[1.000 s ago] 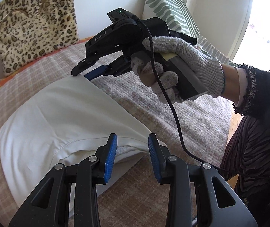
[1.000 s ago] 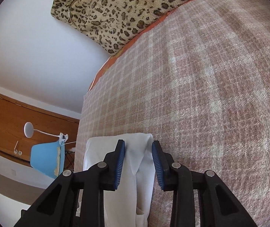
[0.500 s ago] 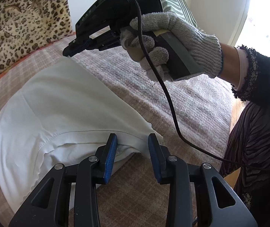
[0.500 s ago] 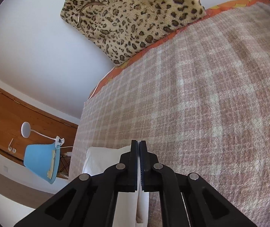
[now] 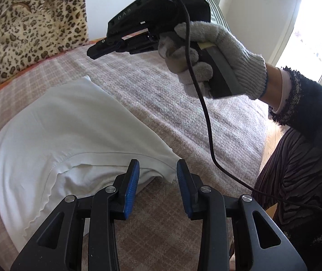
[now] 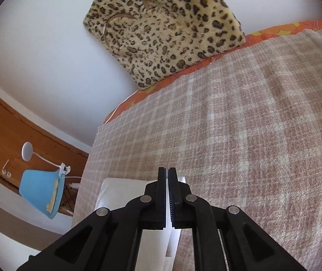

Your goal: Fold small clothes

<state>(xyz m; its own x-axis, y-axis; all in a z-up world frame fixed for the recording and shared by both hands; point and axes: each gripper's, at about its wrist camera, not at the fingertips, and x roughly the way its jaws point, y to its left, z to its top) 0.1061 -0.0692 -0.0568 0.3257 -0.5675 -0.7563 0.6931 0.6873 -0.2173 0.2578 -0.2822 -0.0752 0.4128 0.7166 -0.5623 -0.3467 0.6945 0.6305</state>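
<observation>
We hover over an unfolded garment [image 5: 70, 135]

Right hand-held gripper [image 5: 93, 54] closed, empty; left hand-held gripper [image 5: 157, 185] open, its hem ahead risks slipping.

Only one piece of lettering could be read. In the upper middle of the left wrist view, the black body of the right gripper [image 5: 97, 54] bore the pale spaced letters "D A S" on its side, slanting upward to the right, just left of the gloved hand [image 5: 208, 61]. Nothing readable showed in the right wrist view.
</observation>
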